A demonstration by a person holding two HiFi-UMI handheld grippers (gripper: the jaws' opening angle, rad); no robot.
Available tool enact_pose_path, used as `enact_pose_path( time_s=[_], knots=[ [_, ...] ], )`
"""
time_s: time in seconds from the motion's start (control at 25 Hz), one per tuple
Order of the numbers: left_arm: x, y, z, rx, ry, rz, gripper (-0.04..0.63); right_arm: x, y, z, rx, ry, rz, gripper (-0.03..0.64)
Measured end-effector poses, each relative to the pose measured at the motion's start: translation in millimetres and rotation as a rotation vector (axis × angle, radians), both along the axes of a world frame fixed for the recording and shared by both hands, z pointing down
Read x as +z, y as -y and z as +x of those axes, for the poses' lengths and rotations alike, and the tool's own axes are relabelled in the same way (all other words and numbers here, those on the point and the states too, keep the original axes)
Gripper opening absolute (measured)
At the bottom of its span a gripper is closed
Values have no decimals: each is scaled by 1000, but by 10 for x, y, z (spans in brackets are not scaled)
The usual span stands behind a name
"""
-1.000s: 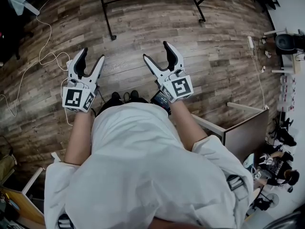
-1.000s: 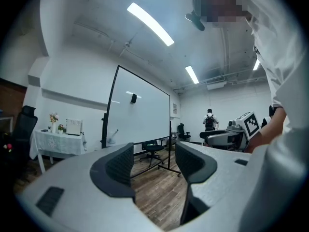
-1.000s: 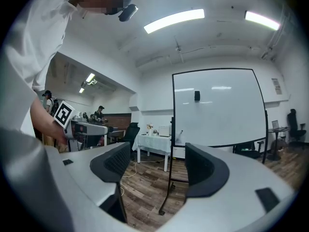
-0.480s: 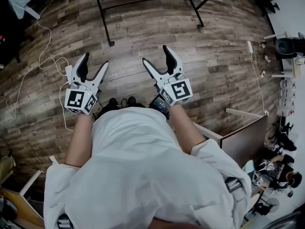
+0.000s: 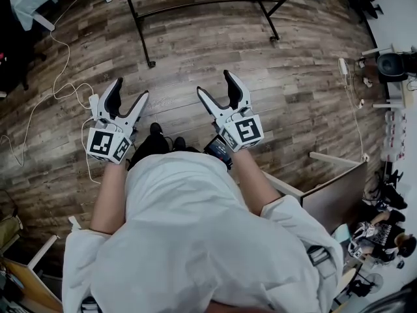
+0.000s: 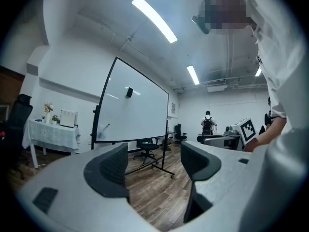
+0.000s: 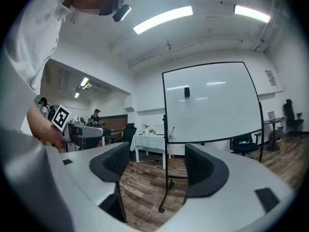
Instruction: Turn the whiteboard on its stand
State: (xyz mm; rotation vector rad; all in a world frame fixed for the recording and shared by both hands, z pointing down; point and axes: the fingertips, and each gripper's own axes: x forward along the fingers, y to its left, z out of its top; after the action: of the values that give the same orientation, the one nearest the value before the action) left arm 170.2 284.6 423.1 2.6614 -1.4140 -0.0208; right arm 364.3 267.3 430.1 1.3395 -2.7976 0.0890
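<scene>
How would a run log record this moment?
left hand-held gripper: just been opening, empty | right hand-held gripper: open, empty | white rectangular whiteboard on black metal stand: ahead, untouched

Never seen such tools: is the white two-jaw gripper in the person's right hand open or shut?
Open. The white right gripper has its black pads well apart, with only wooden floor showing between them.

Wood-plank floor, white cable, black stand base

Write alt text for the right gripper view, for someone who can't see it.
A large whiteboard on a black stand stands ahead on a wooden floor, framed between the open, empty jaws of the right gripper. A white-clothed table sits behind it.
</scene>
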Motion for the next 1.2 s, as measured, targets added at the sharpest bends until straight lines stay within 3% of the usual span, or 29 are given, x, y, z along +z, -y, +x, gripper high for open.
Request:
enact_pose_path(
  time_s=[0.44,1.2],
  knots=[
    [55,636,-487,-96,-20,19,324,36,621,-283,-34,-26,2,343],
    [99,3066,-1685,-123,-88,8,324,-128,3047,-1558,-129,-63,-16,335]
  ],
)
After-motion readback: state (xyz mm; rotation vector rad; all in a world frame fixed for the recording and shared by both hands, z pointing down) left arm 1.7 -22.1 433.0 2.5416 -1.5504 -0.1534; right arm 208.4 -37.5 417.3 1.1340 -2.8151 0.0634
